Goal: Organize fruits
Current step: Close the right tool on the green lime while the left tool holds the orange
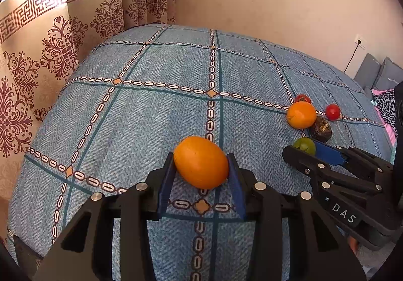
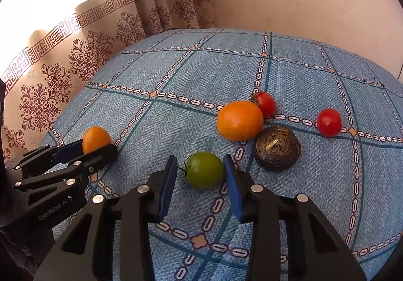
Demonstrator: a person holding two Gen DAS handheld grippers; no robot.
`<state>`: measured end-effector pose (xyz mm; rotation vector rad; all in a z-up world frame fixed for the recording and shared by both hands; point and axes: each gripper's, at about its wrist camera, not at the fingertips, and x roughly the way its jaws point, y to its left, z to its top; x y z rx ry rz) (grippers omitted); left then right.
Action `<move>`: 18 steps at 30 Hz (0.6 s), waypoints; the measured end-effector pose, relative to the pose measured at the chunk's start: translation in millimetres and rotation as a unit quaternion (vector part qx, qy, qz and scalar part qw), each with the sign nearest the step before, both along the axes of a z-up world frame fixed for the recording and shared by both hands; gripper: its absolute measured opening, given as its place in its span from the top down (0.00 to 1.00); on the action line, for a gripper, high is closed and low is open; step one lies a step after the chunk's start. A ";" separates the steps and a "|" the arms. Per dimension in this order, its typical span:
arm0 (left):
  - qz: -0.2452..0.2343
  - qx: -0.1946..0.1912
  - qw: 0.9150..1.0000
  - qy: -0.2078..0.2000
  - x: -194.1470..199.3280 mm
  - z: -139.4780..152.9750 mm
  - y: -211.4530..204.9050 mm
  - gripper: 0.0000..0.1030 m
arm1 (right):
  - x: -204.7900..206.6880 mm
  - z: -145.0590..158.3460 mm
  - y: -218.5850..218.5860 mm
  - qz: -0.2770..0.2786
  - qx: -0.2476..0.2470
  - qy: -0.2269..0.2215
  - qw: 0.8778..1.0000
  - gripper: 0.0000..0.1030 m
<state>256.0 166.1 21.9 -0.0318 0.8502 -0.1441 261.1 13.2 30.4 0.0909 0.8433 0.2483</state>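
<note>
Left wrist view: right gripper (image 1: 311, 150) reads "DAS".

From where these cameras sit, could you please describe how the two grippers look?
Both the left gripper and right gripper are matte black linkage frames with silver pivot bolts and flat blue finger pads. White lettering reads "GenRobot.AI" on the left, "DAS" on the right.

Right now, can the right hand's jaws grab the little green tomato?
Probably yes. The green tomato sits right between the right gripper's open jaws, with small gaps on each side and nothing blocking. The dark round fruit lies off to the side.
</note>
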 end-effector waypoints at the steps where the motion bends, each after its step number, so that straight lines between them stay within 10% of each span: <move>1: -0.001 0.001 1.000 0.000 -0.6 0.0 -0.8 0.59 | -0.6 0.2 0.4 0.001 -0.001 -0.001 1.000 0.64; 18: -0.022 -0.024 0.999 0.005 -7.7 3.3 -8.4 0.59 | -24.1 -0.5 -16.5 -0.035 0.010 -0.002 0.999 0.65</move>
